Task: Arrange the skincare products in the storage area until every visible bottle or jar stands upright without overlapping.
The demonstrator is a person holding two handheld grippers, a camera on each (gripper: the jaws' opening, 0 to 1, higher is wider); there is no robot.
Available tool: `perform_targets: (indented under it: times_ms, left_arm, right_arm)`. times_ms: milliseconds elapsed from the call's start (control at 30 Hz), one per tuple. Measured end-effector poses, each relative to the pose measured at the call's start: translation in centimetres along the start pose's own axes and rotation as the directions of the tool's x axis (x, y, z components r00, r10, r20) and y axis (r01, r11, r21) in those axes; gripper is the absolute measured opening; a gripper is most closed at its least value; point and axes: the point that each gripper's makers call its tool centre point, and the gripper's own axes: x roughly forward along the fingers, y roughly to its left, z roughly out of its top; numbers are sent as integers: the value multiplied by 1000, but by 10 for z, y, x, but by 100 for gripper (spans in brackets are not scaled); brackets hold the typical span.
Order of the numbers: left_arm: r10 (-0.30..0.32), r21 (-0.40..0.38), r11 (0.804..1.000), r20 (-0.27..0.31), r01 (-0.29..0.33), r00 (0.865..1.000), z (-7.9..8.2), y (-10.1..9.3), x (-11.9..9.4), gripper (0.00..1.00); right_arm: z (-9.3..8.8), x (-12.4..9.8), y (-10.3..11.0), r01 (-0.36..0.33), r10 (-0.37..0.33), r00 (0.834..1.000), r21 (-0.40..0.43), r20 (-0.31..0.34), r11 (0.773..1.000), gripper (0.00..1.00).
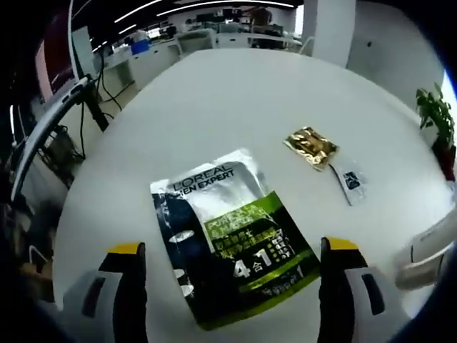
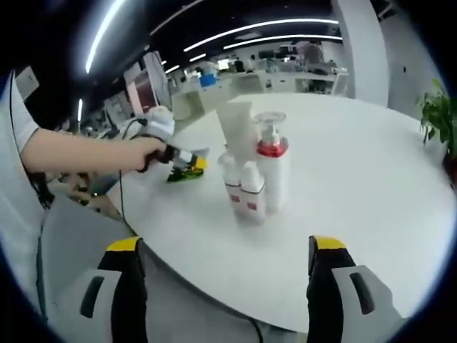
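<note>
- In the left gripper view the left gripper hovers over a round white table, its two yellow-tipped jaws spread wide with nothing between them but the table and a flat pouch below.
- The sachet pouch lies flat on the table between those jaws. Its long axis runs from upper left to lower right in that view, with the silver top end toward the far side of the table and the green end toward the camera.
- Readable print on the pouch: "L'OREAL" and "MEN EXPERT" on the silver part, and a large "4" and "1" with a small character between them on the green part. The smaller text is too fine to read.
- Further across the table lies a small crumpled gold packet, and just beside it a small clear packet with a dark label, both flat; their writing cannot be read.
- In the right gripper view the right gripper sits at the near edge of the table, jaws wide apart and holding nothing.
- A cluster of skincare containers stands upright on the table, touching or nearly so: a clear pump bottle with a red collar, two small white bottles with red marks in front, and a tall white tube behind. Their contents cannot be told and their labels are unreadable.
- At the left of that view a person's hand holds the left gripper low over the green pouch at the table's far left side, well apart from the bottle cluster.
- A potted plant stands beyond the table edge.
</note>
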Motion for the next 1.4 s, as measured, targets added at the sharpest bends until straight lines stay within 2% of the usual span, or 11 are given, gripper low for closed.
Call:
perform_targets:
  times_ms: [200, 300, 600, 633, 667, 700, 733, 867, 967, 1200, 1400]
  left_arm:
    - [-1, -26, 1000, -16, 1, 1000, -6, 0, -3, 93]
    - [-11, -1, 1000, 2, 11, 1000, -3, -2, -3, 91]
    - [-55, 57, 997, 84, 50, 995, 8, -7, -1, 72]
    - [-56, 63, 997, 102, 50, 993, 12, -8, 0, 67]
    - [-65, 88, 995, 128, 54, 990, 17, -9, 0, 54]
    - [-83, 119, 991, 165, 64, 983, 21, -12, 0, 52]
    - [-63, 112, 993, 142, 47, 988, 14, -11, 0, 53]
    - [-86, 135, 989, 154, 65, 984, 14, -9, 4, 49]
    - [-100, 185, 980, 169, 68, 980, 14, -11, 0, 31]
    - [-141, 224, 969, 142, 107, 980, 12, -17, -3, 15]
    - [-185, 259, 956, 174, 137, 967, 14, -21, -16, 10]
  right_arm:
    - [-1, 0, 0, 0, 0, 1000, 3, -6, 1000, 94]
    - [-2, 1, -1, 1, -1, 1000, 5, -14, 1000, 94]
    - [-2, 1, -3, 17, -17, 1000, 0, -11, 1000, 93]
    - [-2, 1, -4, 17, -17, 1000, 1, -10, 1000, 93]
    - [-2, 1, -4, 18, -18, 1000, 3, -10, 1000, 93]
    - [-2, 1, -4, 18, -18, 1000, 3, -11, 1000, 93]
    - [-3, 1, -4, 17, -17, 1000, 0, -13, 1000, 93]
    - [-3, 1, -2, 15, -15, 1000, -11, -20, 1000, 93]
    - [-4, 1, -2, 15, -16, 1000, -13, -22, 1000, 93]
    - [-4, 2, -2, 15, -16, 1000, -17, -26, 1000, 93]
    - [-3, 1, 0, 11, -12, 1000, -22, -23, 1000, 93]
